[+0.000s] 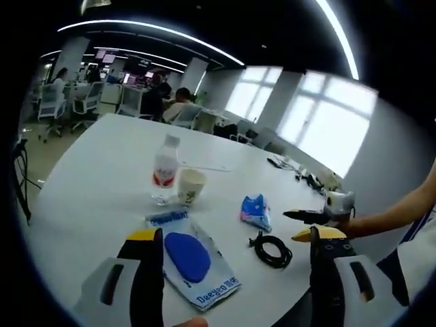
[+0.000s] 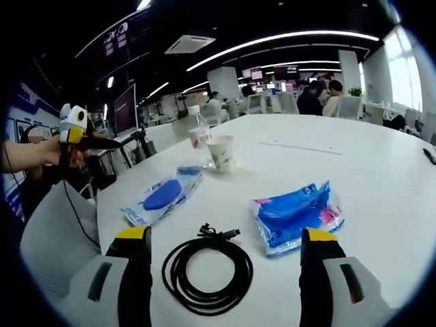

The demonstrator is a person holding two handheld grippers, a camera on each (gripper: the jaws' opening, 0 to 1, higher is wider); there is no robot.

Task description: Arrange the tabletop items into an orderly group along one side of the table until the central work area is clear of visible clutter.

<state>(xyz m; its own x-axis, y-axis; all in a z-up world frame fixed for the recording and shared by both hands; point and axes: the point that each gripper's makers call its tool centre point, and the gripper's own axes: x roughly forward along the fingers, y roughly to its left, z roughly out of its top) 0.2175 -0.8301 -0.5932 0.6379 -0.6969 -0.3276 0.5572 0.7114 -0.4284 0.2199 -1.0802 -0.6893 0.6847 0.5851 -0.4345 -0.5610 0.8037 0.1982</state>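
On the white table (image 1: 102, 177) stand a clear water bottle (image 1: 165, 170) with a red label and a paper cup (image 1: 191, 187), close together. Nearer lie a flat white packet with a blue oval flap (image 1: 191, 262), a crumpled blue pack (image 1: 256, 211) and a coiled black cable (image 1: 272, 248). My left gripper (image 1: 231, 235) is open above the packet, holding nothing. My right gripper (image 2: 225, 235) is open just over the cable (image 2: 208, 272), with the blue pack (image 2: 296, 214) to its right. The cup (image 2: 221, 151), bottle (image 2: 199, 133) and packet (image 2: 163, 196) lie beyond.
A person's arm holds the right gripper (image 1: 320, 214) at the table's right edge. The left gripper (image 2: 78, 136) hovers off the table's left side. A thin white strip (image 1: 204, 165) lies behind the cup. Office chairs (image 1: 88, 99) and seated people (image 1: 178, 102) are far back.
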